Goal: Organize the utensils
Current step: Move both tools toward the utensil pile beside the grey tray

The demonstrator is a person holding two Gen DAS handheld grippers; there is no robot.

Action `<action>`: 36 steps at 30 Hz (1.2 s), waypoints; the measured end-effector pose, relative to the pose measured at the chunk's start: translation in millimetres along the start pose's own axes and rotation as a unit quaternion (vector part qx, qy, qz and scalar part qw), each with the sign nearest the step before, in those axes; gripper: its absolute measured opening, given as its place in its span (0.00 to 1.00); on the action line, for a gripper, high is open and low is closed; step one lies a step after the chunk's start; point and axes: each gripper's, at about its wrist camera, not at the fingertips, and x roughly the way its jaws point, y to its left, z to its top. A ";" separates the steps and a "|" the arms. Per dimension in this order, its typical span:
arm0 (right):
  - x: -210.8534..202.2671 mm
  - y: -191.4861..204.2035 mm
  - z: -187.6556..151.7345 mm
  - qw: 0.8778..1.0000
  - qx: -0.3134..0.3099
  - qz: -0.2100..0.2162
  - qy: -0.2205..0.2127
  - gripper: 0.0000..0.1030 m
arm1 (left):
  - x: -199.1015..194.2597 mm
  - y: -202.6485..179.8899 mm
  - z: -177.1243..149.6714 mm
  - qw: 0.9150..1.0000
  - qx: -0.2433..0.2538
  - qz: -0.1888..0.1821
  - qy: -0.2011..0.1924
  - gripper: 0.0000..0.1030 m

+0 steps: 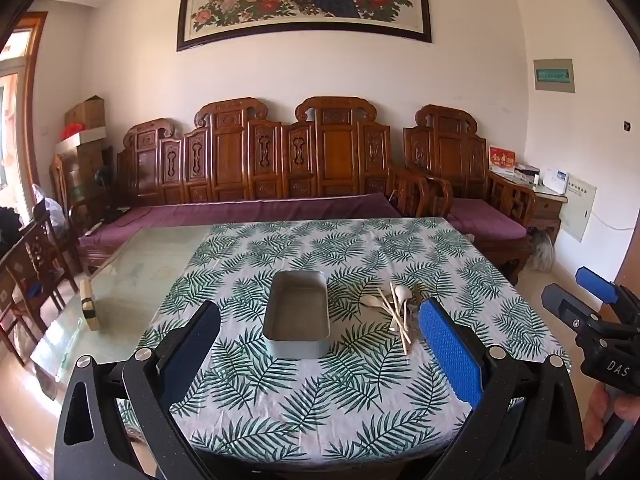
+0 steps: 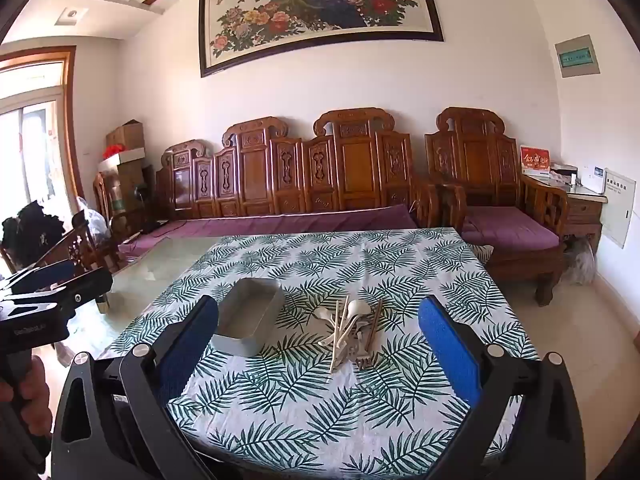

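Both tongs stand with their jaws spread wide and nothing between the pads: the left gripper (image 1: 320,340) and the right gripper (image 2: 320,340) each hover above the near part of the table, tilted a little downward, touching nothing. Ahead of the right gripper, framed between its two blue pads, lies the pile of utensils (image 2: 352,330): pale spoons, light wooden chopsticks and a darker stick crossed over one another in a loose heap on the cloth. From the left gripper the same pile sits ahead and toward its right pad, partly hidden behind that pad's tip. Just beside the pile, on the side toward the left gripper, stands a grey rectangular tray (image 1: 296,314), with nothing in it, its long side running away from the tongs; it lies straight ahead between the left gripper's pads, and ahead-left of the right gripper. Tray and pile are close but apart. Both rest on a leaf-print tablecloth (image 1: 320,400) that covers most of a glass-topped table (image 1: 132,276), whose bare glass shows off to the left of the tongs. A small block stands on that glass. Beyond the table runs a carved wooden sofa (image 2: 304,176) with purple cushions, under a framed flower painting (image 2: 320,8).
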 end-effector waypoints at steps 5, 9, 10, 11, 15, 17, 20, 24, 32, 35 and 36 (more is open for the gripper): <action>0.1 -0.3 0.1 1.000 -0.001 -0.001 0.001 0.98 | -1.4 -1.7 2.0 1.000 0.001 -0.002 -0.001 0.94; -0.5 -0.6 0.3 1.000 -0.001 0.000 0.000 0.98 | -2.4 -2.0 2.8 1.000 0.000 -0.004 0.000 0.94; -0.5 -0.7 0.2 1.000 -0.001 0.000 0.000 0.98 | -2.5 -1.7 2.5 1.000 0.000 -0.004 0.000 0.94; -0.4 -0.8 0.2 1.000 0.000 0.000 0.000 0.98 | -2.6 -1.6 2.2 1.000 -0.001 -0.004 0.000 0.94; -0.6 -0.9 -0.1 1.000 0.000 0.000 0.000 0.98 | -2.5 -1.2 1.8 1.000 -0.001 -0.005 0.003 0.94; -0.2 -1.1 -0.4 1.000 0.000 0.000 0.001 0.98 | -2.1 -1.6 0.5 1.000 -0.001 -0.005 0.005 0.94; 1.8 -1.9 -1.8 1.000 0.001 -0.001 0.004 0.98 | 2.7 -2.0 -0.8 1.000 0.000 -0.006 0.012 0.94; 7.0 -4.6 -4.3 1.000 0.005 -0.002 0.011 0.98 | 16.8 -2.5 -4.8 1.000 -0.001 -0.010 0.027 0.94; 42.4 -16.5 -10.8 1.000 -0.003 0.006 0.025 0.97 | 60.2 -6.5 -7.0 0.998 0.009 -0.025 0.060 0.94; 58.2 -23.3 -12.1 0.999 -0.003 0.003 0.032 0.93 | 77.9 -8.7 -5.6 0.997 0.018 -0.026 0.068 0.94; 63.5 -26.2 -13.0 0.999 -0.003 0.002 0.035 0.91 | 82.6 -9.3 -4.5 0.997 0.020 -0.027 0.069 0.94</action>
